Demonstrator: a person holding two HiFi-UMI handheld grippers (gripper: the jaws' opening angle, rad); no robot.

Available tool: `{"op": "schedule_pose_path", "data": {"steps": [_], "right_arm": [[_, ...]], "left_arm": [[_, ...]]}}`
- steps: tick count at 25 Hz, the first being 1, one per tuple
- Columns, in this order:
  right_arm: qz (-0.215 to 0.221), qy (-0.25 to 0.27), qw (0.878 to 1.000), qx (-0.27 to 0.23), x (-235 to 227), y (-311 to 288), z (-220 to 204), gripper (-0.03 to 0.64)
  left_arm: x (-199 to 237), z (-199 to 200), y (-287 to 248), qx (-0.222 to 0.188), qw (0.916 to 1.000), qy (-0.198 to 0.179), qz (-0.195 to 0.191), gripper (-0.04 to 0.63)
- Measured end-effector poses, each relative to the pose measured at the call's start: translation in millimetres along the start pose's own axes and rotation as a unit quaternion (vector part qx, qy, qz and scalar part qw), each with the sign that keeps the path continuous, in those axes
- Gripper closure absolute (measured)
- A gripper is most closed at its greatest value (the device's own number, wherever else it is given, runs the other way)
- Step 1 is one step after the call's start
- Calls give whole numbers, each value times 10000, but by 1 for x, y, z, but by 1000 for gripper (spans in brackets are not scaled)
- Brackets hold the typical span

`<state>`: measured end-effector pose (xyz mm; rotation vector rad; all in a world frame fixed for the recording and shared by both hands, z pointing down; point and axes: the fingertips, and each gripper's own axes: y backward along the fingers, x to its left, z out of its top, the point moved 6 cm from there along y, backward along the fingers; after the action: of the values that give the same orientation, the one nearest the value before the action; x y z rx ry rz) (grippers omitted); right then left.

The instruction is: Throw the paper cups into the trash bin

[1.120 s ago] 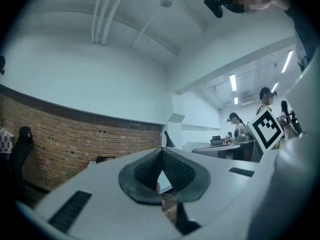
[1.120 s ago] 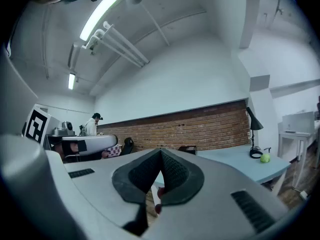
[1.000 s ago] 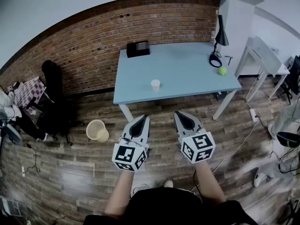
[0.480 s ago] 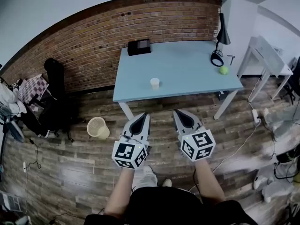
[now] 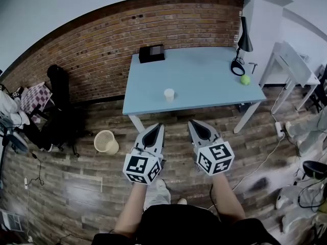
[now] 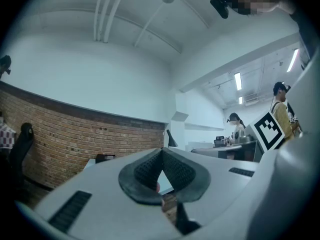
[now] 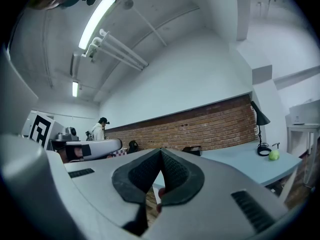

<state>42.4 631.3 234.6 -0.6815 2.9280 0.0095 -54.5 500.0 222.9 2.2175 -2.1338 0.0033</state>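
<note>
A white paper cup (image 5: pixel 169 93) stands upright near the front edge of the light blue table (image 5: pixel 204 80). A pale yellow mesh trash bin (image 5: pixel 105 141) sits on the wooden floor left of the table. My left gripper (image 5: pixel 157 126) and right gripper (image 5: pixel 192 123) are held side by side over the floor, short of the table and well away from the cup. Both are shut with nothing between the jaws. In the left gripper view (image 6: pixel 161 151) and the right gripper view (image 7: pixel 160 152) the dark pads meet at the tips.
On the table are a black box (image 5: pixel 152 52) at the back left, a black desk lamp (image 5: pixel 241 47) and a green ball (image 5: pixel 246 79) at the right. A black chair (image 5: pixel 59 103) stands by the brick wall. A white desk (image 5: pixel 294 65) and floor cables (image 5: pixel 265 157) are at the right.
The view has shifted slightly; both grippers stay shut in nearly the same place. The cup and bin have not moved.
</note>
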Motion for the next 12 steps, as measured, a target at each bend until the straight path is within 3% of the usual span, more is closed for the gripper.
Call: {"op": "schedule_pose_path", "data": {"steps": [12], "right_arm": [[-112, -45, 9998, 152, -17, -67, -5, 614]], "left_arm": [[47, 3, -45, 90, 9998, -154, -79, 592]]}}
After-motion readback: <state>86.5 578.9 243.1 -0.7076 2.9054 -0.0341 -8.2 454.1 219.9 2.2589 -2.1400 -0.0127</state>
